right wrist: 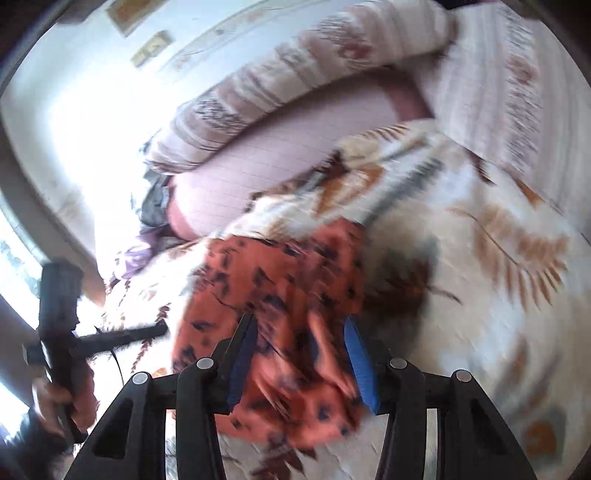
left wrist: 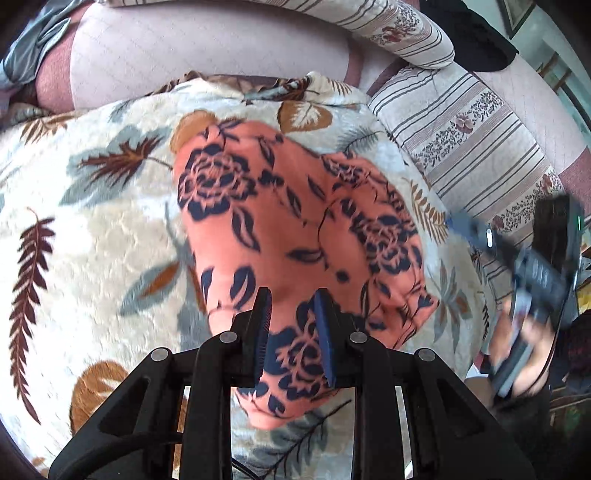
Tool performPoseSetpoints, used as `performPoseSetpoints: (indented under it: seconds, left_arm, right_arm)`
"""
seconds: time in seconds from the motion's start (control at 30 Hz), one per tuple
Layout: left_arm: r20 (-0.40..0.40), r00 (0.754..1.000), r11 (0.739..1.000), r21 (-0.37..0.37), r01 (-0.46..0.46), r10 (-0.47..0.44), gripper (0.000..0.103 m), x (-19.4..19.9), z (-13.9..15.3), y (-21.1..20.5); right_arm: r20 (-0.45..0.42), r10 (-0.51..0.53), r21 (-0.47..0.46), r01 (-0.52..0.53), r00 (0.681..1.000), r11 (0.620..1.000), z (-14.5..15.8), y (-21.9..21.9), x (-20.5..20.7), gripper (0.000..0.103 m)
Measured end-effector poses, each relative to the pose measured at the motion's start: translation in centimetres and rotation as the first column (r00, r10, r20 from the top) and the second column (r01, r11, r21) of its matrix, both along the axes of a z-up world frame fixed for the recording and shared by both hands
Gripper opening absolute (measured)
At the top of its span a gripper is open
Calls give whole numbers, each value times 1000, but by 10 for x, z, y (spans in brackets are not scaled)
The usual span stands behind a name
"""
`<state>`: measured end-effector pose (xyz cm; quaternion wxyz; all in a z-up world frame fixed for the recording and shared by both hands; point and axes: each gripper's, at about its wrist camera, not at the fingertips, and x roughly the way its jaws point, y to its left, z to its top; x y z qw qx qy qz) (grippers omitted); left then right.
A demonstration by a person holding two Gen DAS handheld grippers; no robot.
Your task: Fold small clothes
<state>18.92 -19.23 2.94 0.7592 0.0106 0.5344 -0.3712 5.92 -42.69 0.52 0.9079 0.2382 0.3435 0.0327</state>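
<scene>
The coral floral garment lies bunched on the leaf-patterned blanket, probably laid there for a flat folding surface. The left gripper and the right gripper, both with jaws parted and empty, hover above its near edge, seemingly ready to pinch it.

One orange garment with navy rose print lying on bed. One leaf-patterned blanket lying under it. Two striped floral cushions showing in left wrist view: one along top, one at right. One grey satin cloth showing at top left corner. Two claws showing: left claw and right claw, each showing two fingers with blue pads. One hand gripping each claw's handle: right hand, left hand. Right wrist view blurring, finer counts unclear.
</scene>
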Motion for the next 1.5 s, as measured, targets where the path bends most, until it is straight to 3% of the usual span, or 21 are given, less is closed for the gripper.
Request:
performPoseSetpoints:
  seconds: [0.1,0.17,0.27,0.37,0.43,0.63,0.73,0.87,1.0,1.07,1.13,1.2,1.37,1.5]
  left_arm:
    - [19,999,1000,-7,31,-30,22,-8,-5,0]
    - [28,998,999,-4,52,-52,22,-11,-11,-1]
    - [38,996,997,4,79,-79,22,-13,-18,-6]
    - [45,995,996,15,93,-94,22,-13,-25,-12]
    - [55,994,995,32,97,-99,22,-14,-29,-16]
    - [114,986,990,85,114,-123,22,-20,-42,-29]
    - [124,984,988,98,115,-127,25,-21,-44,-36]
    - [127,983,987,103,120,-133,25,-22,-49,-41]
    - [116,986,991,80,110,-119,25,-21,-40,-34]
    - [135,984,991,77,105,-115,25,-24,-32,-27]
    - [148,982,991,82,104,-116,25,-28,-26,-19]
    - [157,981,991,89,103,-116,25,-31,-25,-13]
    - [134,987,993,87,80,-91,25,-32,-36,-7]
    - [88,995,995,88,49,-56,25,-26,-52,-7]
  right_arm:
    - [-15,62,-5,-62,998,998,7,3,48,47]
    - [-92,47,-23,-49,995,999,-2,0,83,46]
    - [-184,29,-32,-35,982,999,-26,-6,115,39]
    - [-268,24,25,-18,963,1000,-56,-16,129,25]
    - [-250,27,52,-14,968,999,-60,-18,130,13]
    - [-62,46,-75,-50,997,996,-12,-8,129,10]
    - [-53,24,-148,-32,998,988,-12,-7,136,10]
    - [-125,-17,-250,-15,992,968,-50,-11,149,10]
    - [-133,-23,-182,-1,991,983,-63,-21,139,10]
    - [-117,-17,-144,0,993,990,-52,-23,126,20]
    - [-103,-5,-157,-11,995,988,-37,-18,109,36]
    - [-92,34,-174,-50,995,983,-26,-8,86,40]
    - [-114,90,-140,-106,989,985,-26,15,31,40]
    - [-188,65,-177,-98,980,979,-56,36,24,40]
